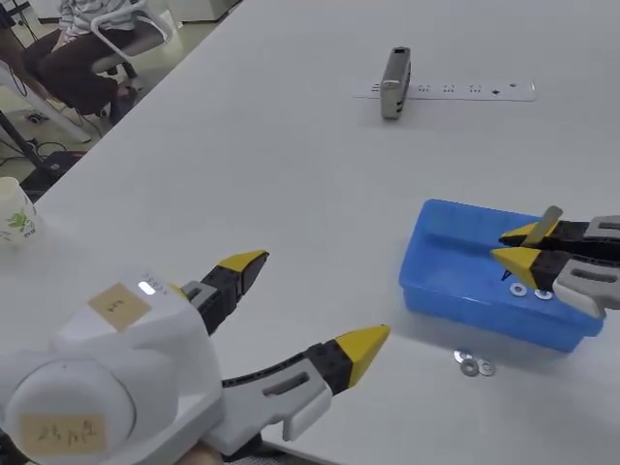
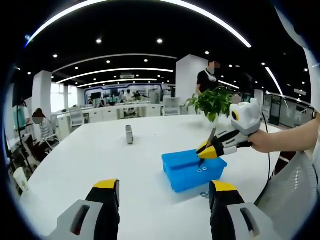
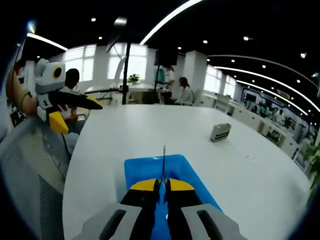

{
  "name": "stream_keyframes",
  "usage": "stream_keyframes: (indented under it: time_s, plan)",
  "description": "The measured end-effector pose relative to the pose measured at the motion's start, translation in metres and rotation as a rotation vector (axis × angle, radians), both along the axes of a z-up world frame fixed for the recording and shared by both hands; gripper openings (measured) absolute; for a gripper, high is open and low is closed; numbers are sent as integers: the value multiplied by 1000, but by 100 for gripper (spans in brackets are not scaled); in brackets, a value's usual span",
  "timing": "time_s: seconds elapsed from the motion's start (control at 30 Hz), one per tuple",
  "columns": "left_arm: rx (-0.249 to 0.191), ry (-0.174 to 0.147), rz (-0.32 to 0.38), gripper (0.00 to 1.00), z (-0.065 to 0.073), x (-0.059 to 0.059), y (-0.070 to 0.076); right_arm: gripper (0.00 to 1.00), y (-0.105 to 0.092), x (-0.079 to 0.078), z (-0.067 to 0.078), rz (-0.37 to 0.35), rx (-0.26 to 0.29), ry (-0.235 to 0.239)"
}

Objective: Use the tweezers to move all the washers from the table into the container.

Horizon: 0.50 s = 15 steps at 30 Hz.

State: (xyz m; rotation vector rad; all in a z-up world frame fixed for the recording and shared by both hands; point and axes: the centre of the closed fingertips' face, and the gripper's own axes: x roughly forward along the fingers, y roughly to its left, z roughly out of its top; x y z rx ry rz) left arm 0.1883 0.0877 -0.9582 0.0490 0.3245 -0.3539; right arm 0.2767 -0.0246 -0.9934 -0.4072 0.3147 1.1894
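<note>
The container (image 1: pixel 463 295) is being kept at the right side of the table (image 1: pixel 291 174), with washers (image 1: pixel 528 291) in it and loose washers (image 1: pixel 474 365) just before its near wall. The right gripper (image 1: pixel 513 245) is being held over the container from the right, the tweezers (image 1: pixel 548 223) being clamped between its jaws and pointed down into it. The left gripper (image 1: pixel 310 300) is being held at the near left, well apart. A power strip (image 1: pixel 455 90) is being kept far behind, a cup (image 1: pixel 15 215) at the left edge.

Blue container (image 1: pixel 448 273), two washers (image 1: pixel 520 290) inside, two loose washers (image 1: pixel 474 365) beside it, tweezers (image 1: pixel 548 221) above
</note>
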Motion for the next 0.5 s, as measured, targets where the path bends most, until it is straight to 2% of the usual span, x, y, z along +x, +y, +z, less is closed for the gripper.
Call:
stream_keyframes:
  time_s: [0.17, 0.27, 0.5]
  plan:
    - [1, 1, -1, 73, 0, 0, 0, 3, 4, -17, 13, 25, 52, 10]
    - [3, 2, -2, 73, 0, 0, 0, 3, 8, -32, 17, 58, 75, 35]
    - [6, 3, -5, 73, -1, 0, -1, 3, 12, -53, 12, 106, 78, 82]
